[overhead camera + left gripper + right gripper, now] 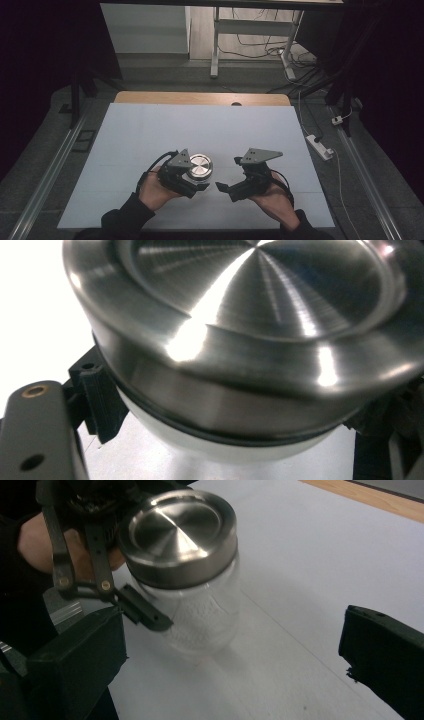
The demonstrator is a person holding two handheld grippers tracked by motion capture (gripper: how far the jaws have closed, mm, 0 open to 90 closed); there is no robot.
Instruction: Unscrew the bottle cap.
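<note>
High view: left gripper [196, 184] clamps the glass jar [199, 170] just under its steel lid [200, 163] on the white table [150, 130]. Right gripper [226, 190], jaws apart, sits near the jar, holding nothing.

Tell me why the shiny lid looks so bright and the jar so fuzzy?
In the left gripper view the metal lid sits very close, so lamp glare streaks across it and its edges blur. In the right gripper view the glass jar looks soft and hazy. In the high view the room is dim around the pale table.
</note>
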